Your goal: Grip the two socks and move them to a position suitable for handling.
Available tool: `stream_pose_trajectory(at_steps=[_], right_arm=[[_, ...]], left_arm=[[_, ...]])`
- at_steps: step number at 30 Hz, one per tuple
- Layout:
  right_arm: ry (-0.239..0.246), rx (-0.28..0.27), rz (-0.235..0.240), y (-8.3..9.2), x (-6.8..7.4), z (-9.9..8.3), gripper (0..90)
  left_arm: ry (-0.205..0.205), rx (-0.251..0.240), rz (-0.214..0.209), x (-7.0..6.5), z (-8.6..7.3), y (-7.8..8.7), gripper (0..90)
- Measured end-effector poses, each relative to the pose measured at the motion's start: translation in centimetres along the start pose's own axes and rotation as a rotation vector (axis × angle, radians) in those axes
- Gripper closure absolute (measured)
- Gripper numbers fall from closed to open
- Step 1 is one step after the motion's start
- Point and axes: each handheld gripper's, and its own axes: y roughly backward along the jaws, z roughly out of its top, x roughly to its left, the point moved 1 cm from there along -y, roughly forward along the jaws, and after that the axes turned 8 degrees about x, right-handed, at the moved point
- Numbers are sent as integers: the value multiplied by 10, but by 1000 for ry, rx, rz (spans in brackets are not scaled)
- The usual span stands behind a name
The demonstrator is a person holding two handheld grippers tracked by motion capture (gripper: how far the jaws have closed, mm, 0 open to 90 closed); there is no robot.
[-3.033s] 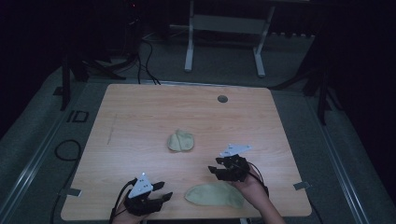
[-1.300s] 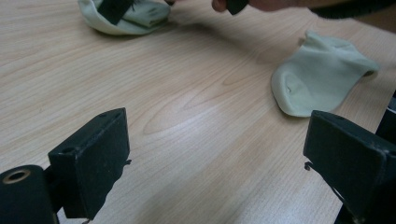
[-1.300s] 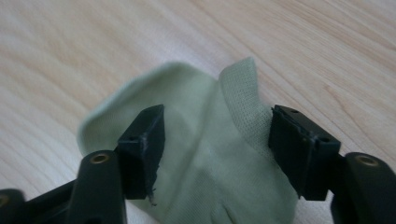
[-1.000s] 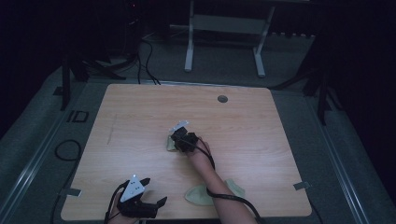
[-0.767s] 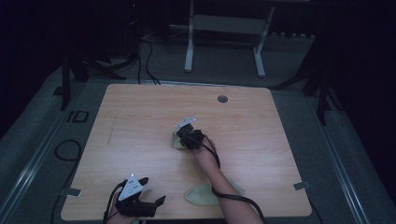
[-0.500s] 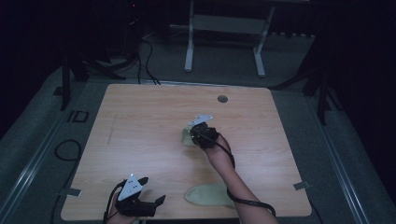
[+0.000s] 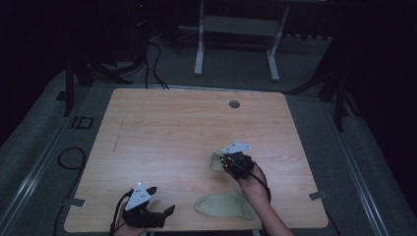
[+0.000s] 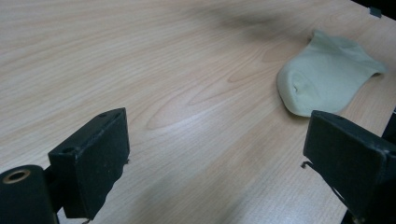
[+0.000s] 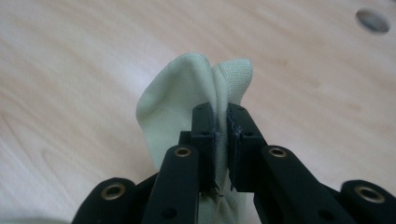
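Note:
Two pale green socks are on the wooden table (image 7: pixel 162 123). My right gripper (image 7: pixel 224 162) is shut on a bunched fold of one sock (image 7: pixel 215 161), right of the table's middle. In the right gripper view the jaws (image 9: pixel 220 135) pinch the sock (image 9: pixel 182 93), and its fabric stands up above the tips. The other sock (image 7: pixel 223 205) lies flat near the front edge, under the right forearm. My left gripper (image 7: pixel 160 199) rests at the front left with its jaws wide apart and nothing between them (image 8: pixel 215 154). It looks toward the flat sock (image 8: pixel 327 84).
A small round hole (image 7: pixel 234 104) sits in the table near the far edge, also visible as the hole (image 9: pixel 373 21) in the right gripper view. A white desk frame (image 7: pixel 236 39) and cables stand on the floor beyond the table.
My right gripper went to the sock at the table's middle, took hold of it, and has carried it to the right and toward the front. The left gripper has stayed put.

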Motion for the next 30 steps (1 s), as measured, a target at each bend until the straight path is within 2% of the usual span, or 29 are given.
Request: stream_pose_trajectory(at_steps=[6,10,13,15,17,20,23,25,27,28,29,30], right_arm=[[-14,66,4,-21,10,-23,809],[-15,107,18,-35,14,-31,682],[-25,97,53,-35,16,-33,586],[-39,75,83,-26,14,-31,553],[-31,42,82,-13,7,-27,523],[-40,-18,89,6,-9,-19,543],[-37,-49,98,16,-21,-12,601],[-7,-48,102,17,-24,-9,604],[10,-43,122,13,-25,-8,605],[18,-35,118,9,-25,-7,605],[26,-29,109,5,-25,-7,608],[34,-30,99,1,-25,-8,626]], left_arm=[[-19,14,-14,-4,2,-5,77],[-35,23,-20,-7,4,-9,77],[-27,34,-32,-7,6,-12,77],[-16,34,-44,-6,11,-14,77],[1,26,-43,-5,18,-15,120],[-17,23,-43,-8,31,-19,136],[-16,26,-64,-11,45,-26,145],[-11,42,-73,-14,55,-33,149],[-26,53,-75,-17,66,-41,152],[-26,53,-75,-17,66,-41,163],[-36,89,-55,-19,76,-51,196],[-35,96,-55,-19,82,-56,196]])
